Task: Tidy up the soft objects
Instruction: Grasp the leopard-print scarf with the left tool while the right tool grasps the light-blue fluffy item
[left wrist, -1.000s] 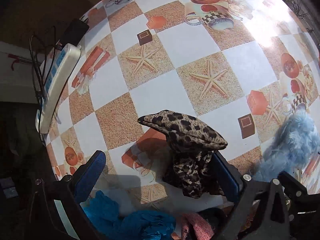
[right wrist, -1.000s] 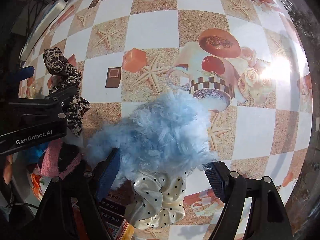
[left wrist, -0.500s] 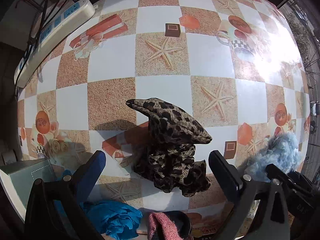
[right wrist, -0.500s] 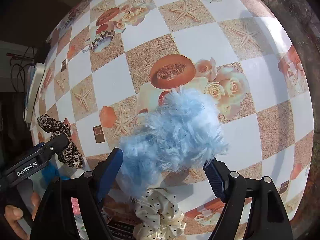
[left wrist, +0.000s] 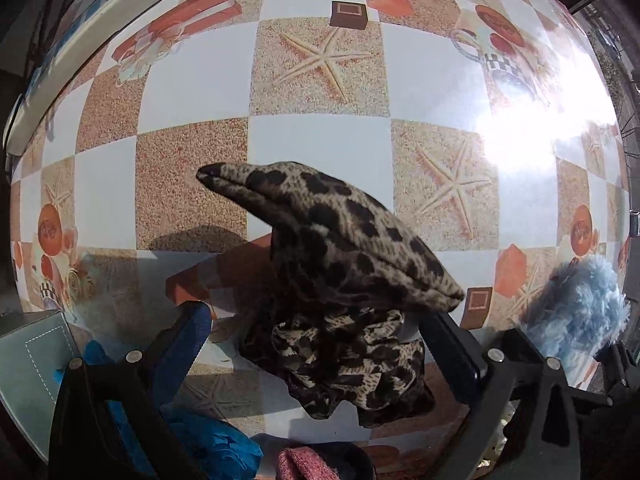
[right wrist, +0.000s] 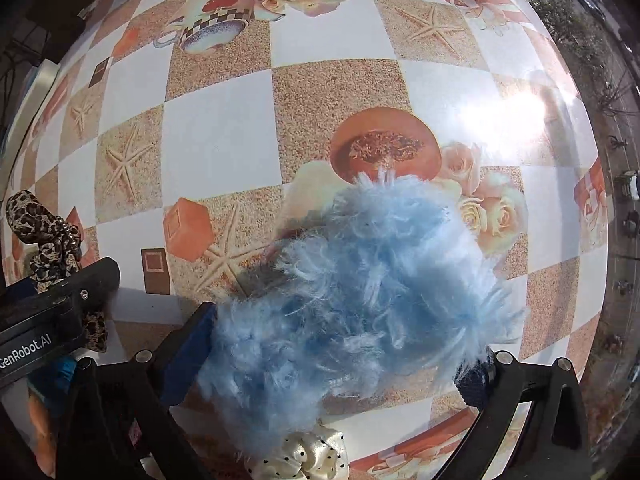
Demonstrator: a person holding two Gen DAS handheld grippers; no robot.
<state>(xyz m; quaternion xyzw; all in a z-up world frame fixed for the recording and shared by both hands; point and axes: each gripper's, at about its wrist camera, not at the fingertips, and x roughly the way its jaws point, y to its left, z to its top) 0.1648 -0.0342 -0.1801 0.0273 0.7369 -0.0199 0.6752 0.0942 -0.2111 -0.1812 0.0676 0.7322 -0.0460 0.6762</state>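
Note:
A leopard-print scrunchie with a bow [left wrist: 340,280] lies on the patterned table between the wide-open fingers of my left gripper [left wrist: 316,332]; whether a finger touches it I cannot tell. It also shows at the left edge of the right wrist view [right wrist: 44,232]. A fluffy light-blue scrunchie [right wrist: 360,300] sits between the fingers of my right gripper [right wrist: 332,344], which are spread around it, and shows at the right edge of the left wrist view [left wrist: 576,312]. A cream polka-dot scrunchie [right wrist: 308,456] lies just below it.
A white power strip [left wrist: 84,36] lies along the table's far left edge. A grey box [left wrist: 28,368], blue cloth [left wrist: 216,448] and a pink knitted item [left wrist: 308,464] lie at the near edge. The tablecloth [right wrist: 220,128] is checkered, with glare at right.
Both grippers have swung over the table and the views have turned. The leopard scrunchie and the blue scrunchie stay between the open fingers. The polka-dot scrunchie has dropped lower in the right view.

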